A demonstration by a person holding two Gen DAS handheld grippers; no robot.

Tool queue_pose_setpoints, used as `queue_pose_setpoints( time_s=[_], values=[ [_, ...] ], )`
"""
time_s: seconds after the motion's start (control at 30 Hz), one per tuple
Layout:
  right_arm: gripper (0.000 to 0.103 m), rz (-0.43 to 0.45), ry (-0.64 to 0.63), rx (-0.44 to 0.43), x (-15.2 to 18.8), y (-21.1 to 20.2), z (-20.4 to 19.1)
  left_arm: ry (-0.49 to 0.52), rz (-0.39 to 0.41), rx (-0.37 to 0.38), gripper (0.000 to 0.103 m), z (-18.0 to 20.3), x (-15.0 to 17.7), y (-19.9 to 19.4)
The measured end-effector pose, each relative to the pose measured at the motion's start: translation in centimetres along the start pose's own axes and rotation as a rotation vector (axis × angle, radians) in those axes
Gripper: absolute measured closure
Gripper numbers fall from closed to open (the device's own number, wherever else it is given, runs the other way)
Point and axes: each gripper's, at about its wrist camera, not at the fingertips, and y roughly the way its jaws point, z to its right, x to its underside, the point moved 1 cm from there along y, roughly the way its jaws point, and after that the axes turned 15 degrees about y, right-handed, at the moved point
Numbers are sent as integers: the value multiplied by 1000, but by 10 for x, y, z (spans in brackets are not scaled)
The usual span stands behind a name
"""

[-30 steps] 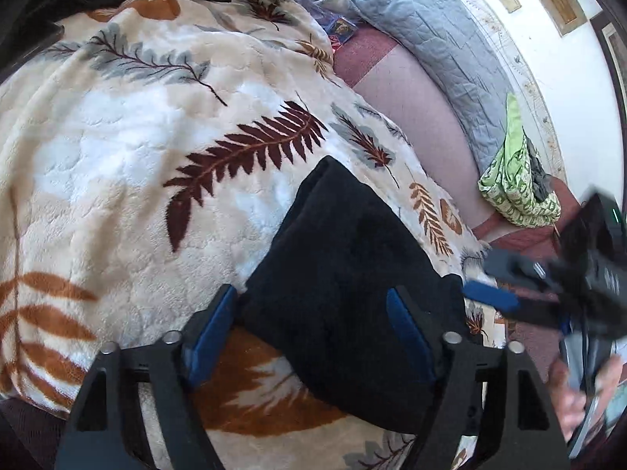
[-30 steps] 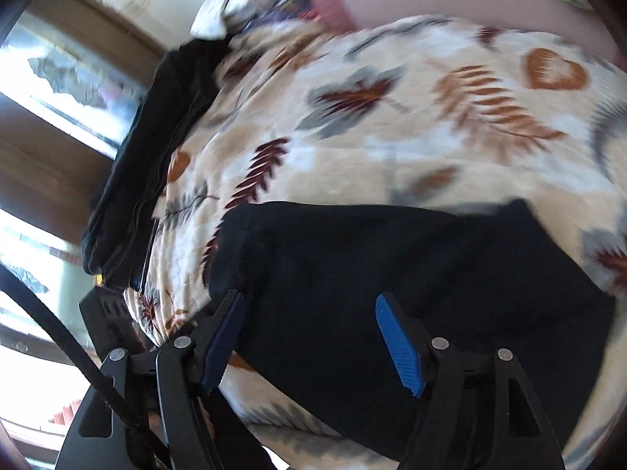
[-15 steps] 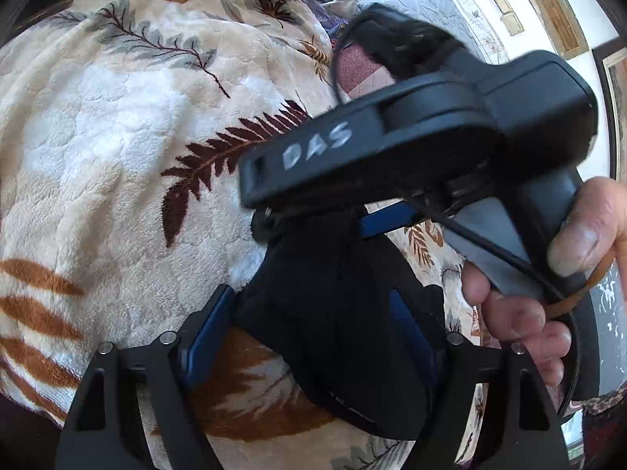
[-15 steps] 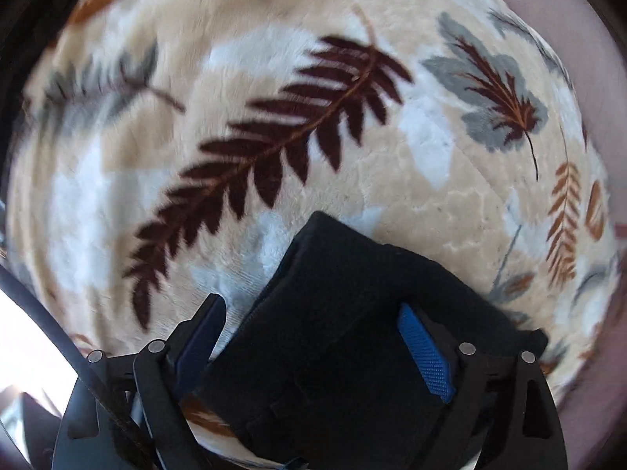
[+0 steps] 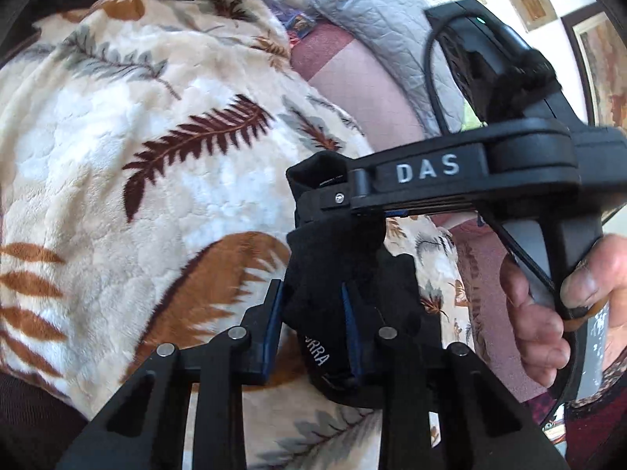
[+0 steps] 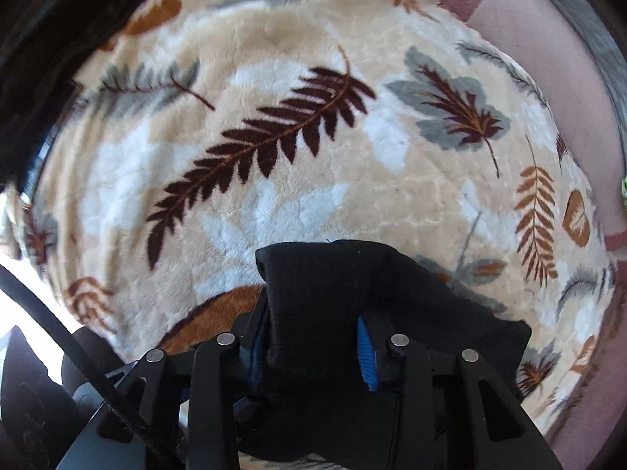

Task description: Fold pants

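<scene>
The black pants [image 5: 337, 274] lie folded into a thick bundle on the leaf-patterned blanket [image 5: 156, 156]. My left gripper [image 5: 311, 333] is shut on the near end of the bundle, its blue pads pressing the cloth. My right gripper [image 6: 311, 346] is shut on the pants [image 6: 325, 293] too, gripping the far folded edge. In the left wrist view the right gripper's black body marked DAS [image 5: 462, 172] reaches in from the right, held by a hand [image 5: 556, 313], and covers part of the pants.
The blanket [image 6: 274, 117] covers a bed with a pink sheet [image 5: 360, 78] and a grey quilted pillow [image 5: 384, 19] at the back right. A dark garment [image 6: 27, 58] lies along the blanket's far left edge.
Both grippers have closed from open onto the pants. The right gripper came across from the right to the bundle's far edge, and the bundle is now bunched up between the two.
</scene>
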Motion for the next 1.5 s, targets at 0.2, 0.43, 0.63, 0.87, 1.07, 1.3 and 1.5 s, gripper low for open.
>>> queue_pose_setpoints(
  time_s=[0.2, 0.43, 0.63, 0.87, 1.07, 1.3, 1.5],
  values=[
    [67, 119, 100, -176, 27, -44, 47, 119, -19, 12, 76, 57, -9, -3],
    [67, 219, 266, -355, 67, -69, 144, 286, -89, 34, 73, 135, 1, 17],
    [68, 235, 459, -488, 118, -45, 240, 335, -159, 139, 64, 171, 18, 18],
    [68, 273, 594, -587, 157, -17, 304, 300, -235, 71, 62, 160, 16, 46],
    [70, 362, 670, -428, 174, -6, 341, 359, -321, 6, 62, 170, 24, 94],
    [68, 442, 838, -468, 220, -17, 384, 438, -341, -50, 53, 179, 47, 114],
    [68, 466, 766, -621, 226, -31, 340, 438, -340, -51, 53, 179, 48, 113]
  ],
)
